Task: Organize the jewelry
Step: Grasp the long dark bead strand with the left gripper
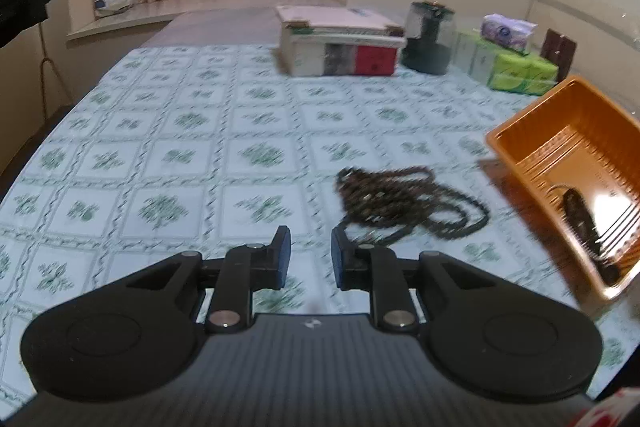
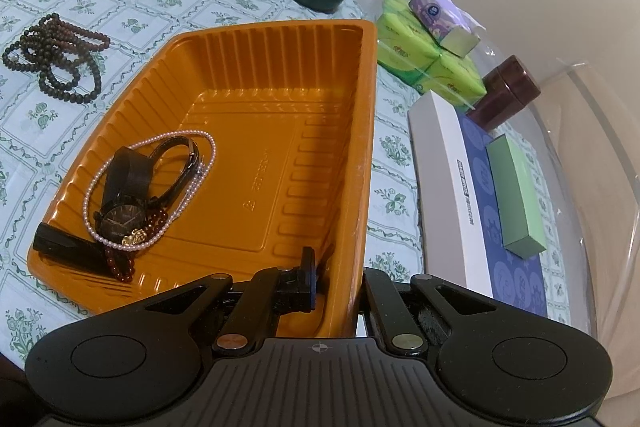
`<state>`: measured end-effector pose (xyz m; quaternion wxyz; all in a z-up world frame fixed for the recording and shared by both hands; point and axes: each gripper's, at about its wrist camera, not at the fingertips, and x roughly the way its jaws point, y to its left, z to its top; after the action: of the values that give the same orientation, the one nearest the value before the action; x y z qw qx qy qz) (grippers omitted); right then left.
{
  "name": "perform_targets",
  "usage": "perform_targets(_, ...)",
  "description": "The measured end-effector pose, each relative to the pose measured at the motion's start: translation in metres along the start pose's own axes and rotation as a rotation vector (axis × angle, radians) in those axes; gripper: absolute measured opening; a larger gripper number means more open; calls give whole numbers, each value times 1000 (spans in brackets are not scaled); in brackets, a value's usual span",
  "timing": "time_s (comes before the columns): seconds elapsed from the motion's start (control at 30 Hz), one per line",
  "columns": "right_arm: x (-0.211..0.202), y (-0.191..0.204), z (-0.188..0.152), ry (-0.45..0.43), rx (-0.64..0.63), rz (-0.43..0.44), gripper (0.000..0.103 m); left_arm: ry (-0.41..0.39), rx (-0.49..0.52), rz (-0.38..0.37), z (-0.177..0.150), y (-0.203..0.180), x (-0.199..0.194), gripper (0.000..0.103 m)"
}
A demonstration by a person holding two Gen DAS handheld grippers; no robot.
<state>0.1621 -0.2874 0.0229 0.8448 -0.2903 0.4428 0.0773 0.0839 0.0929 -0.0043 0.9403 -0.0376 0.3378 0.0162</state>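
Observation:
A pile of dark bead necklaces (image 1: 408, 201) lies on the flowered tablecloth, also in the right wrist view (image 2: 52, 59). My left gripper (image 1: 311, 247) is open and empty, just short of the beads and a little left of them. An orange tray (image 2: 256, 75) is tilted, held up at one side; it shows at the right of the left wrist view (image 1: 560, 147). My right gripper (image 2: 340, 279) is shut on the tray's near right wall. In the tray lie a black watch (image 2: 124, 203), a pearl necklace (image 2: 92, 187), red beads (image 2: 120, 263) and a black clip (image 2: 60, 243).
At the back stand a stack of books (image 1: 340, 43), a dark glass jar (image 1: 428, 35), green tissue packs (image 1: 516, 67) and a purple pack (image 2: 436, 11). A white and blue box (image 2: 472, 195) with a green box (image 2: 516, 187) and a brown jar (image 2: 504, 95) lie right of the tray.

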Motion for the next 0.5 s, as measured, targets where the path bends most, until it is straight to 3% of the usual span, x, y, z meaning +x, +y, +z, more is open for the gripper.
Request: perform_targets(0.5, -1, 2, 0, 5, -6, -4, 5, 19, 18, -37, -6, -20, 50, 27)
